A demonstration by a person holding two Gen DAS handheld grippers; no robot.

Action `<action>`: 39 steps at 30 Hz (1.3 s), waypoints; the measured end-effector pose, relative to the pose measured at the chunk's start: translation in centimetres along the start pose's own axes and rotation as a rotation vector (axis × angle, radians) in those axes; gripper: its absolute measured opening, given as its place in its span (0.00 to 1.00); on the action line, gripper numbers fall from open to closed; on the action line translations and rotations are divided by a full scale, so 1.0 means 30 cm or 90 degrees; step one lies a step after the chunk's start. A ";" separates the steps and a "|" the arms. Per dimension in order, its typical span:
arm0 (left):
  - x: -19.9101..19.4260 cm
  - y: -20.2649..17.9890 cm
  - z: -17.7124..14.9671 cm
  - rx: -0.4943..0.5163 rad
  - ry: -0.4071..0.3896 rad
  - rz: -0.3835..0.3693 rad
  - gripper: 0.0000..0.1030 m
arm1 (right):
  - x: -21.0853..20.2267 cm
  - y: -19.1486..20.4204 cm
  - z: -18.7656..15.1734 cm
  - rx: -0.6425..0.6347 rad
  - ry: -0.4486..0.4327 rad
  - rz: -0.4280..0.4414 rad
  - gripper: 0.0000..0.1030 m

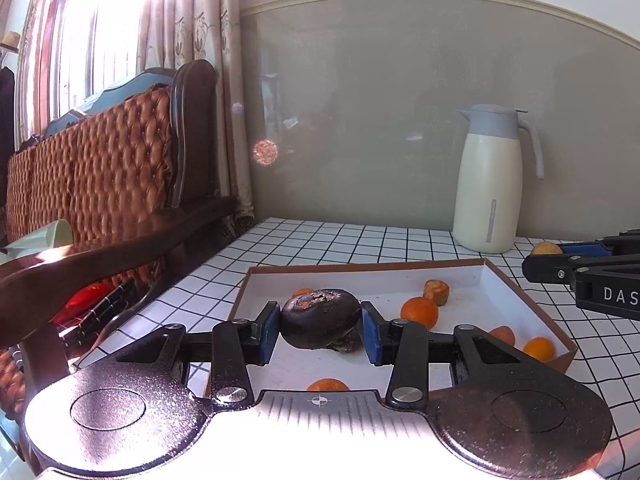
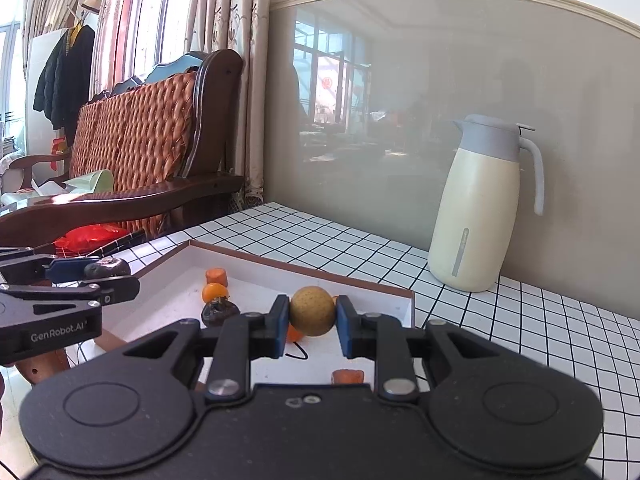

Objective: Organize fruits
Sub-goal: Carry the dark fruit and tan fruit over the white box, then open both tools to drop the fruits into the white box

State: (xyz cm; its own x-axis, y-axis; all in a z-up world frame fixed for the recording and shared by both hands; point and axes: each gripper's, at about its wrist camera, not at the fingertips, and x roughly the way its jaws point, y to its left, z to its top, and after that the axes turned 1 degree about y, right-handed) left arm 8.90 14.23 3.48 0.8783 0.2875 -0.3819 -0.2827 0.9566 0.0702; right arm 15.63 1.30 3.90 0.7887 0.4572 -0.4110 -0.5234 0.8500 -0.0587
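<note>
on the checked tablecloth point(image 2: 520, 320), a cream jug point(image 2: 476, 212) stands against the wall point(image 2: 440, 80).

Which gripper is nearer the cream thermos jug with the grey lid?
Right. The right gripper is at the tray's jug-side edge; the left gripper is over the tray's far side from the jug.

We see a dark wrinkled fruit point(image 1: 320, 318) and a round yellow-brown fruit point(image 2: 312, 311) raised above the white tray point(image 1: 472, 276) with small oranges point(image 1: 419, 312).

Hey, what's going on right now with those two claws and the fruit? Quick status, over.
Left claw shut on dark wrinkled fruit, above the box. Right claw shut on yellow-brown round fruit. Small oranges already in box. Nothing in the way.
</note>
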 end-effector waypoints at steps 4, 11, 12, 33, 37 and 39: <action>0.038 0.037 0.021 -0.003 -0.001 0.012 0.42 | 0.026 -0.018 0.031 0.010 -0.007 -0.008 0.15; 0.108 0.076 0.071 0.000 -0.015 0.024 0.42 | 0.079 -0.053 0.061 0.016 -0.007 -0.025 0.15; 0.117 0.077 0.074 0.000 -0.013 0.023 0.42 | 0.089 -0.057 0.066 0.016 -0.007 -0.027 0.15; 0.329 0.109 0.091 -0.007 0.028 0.021 0.42 | 0.293 -0.167 0.087 0.046 0.042 -0.042 0.15; 0.369 0.115 0.084 -0.010 0.043 0.023 0.42 | 0.328 -0.179 0.081 0.043 0.053 -0.043 0.15; 0.388 0.116 0.079 -0.012 0.050 0.026 0.42 | 0.344 -0.186 0.079 0.045 0.060 -0.042 0.15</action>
State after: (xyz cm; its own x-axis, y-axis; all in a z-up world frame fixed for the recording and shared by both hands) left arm 19.05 21.00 1.48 0.8330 0.3215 -0.4503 -0.3262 0.9427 0.0698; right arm 27.47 1.89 2.14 0.7854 0.3760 -0.4917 -0.4447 0.8953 -0.0256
